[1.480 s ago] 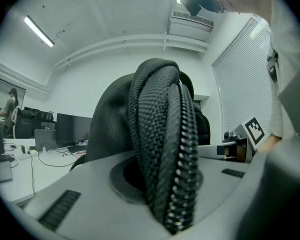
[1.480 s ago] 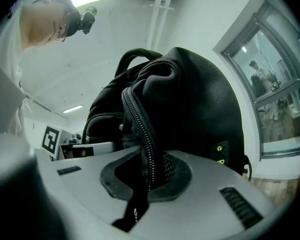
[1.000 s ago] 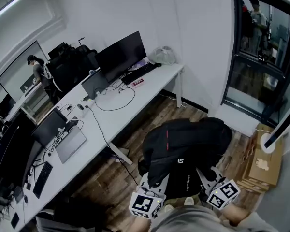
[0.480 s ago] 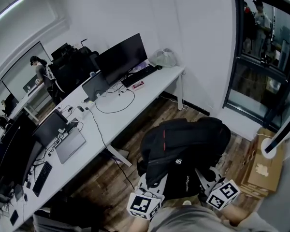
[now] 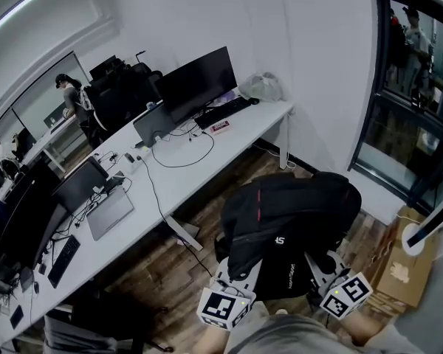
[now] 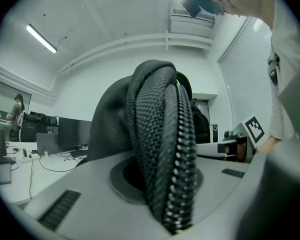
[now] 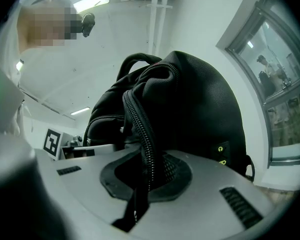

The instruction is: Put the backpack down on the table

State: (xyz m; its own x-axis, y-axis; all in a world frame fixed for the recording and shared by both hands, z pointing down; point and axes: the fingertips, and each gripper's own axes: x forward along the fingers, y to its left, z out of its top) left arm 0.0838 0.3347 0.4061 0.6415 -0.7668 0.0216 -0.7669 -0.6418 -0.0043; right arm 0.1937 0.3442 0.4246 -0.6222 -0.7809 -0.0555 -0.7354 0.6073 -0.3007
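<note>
Backpack (image 5: pixel 288 212): black, bulky, hanging in the air above the wooden floor (image 5: pixel 170 271), close in front of the body; touching nothing but the two grippers.
Left gripper (image 6: pixel 162 194): clamped tight on a thick fold of zippered fabric at the pack's lower left.
Right gripper (image 7: pixel 145 184): likewise closed on a zippered seam and a strap at the lower right; pointing level, like its partner.
Table (image 5: pixel 184 183): long and white, off to the left and well apart from the pack, with a strip of floor between.
On the table: monitor (image 5: pixel 196 83), keyboard (image 5: pixel 225 113) and loose cables near the far end, laptop (image 5: pixel 109 211) nearer; bare patches between them.
Elsewhere: cardboard box (image 5: pixel 406 264) on the floor to the right, beside the glass door.
Done so far: pack lifted and carried in a two-sided grip that looks firm.
Still to do, by judgement: nearly all of it, namely crossing to the table, raising the pack over the edge, lowering it onto a bare patch, then opening both grippers.
Worth watching: cables and monitor, easily knocked by so wide a load.
</note>
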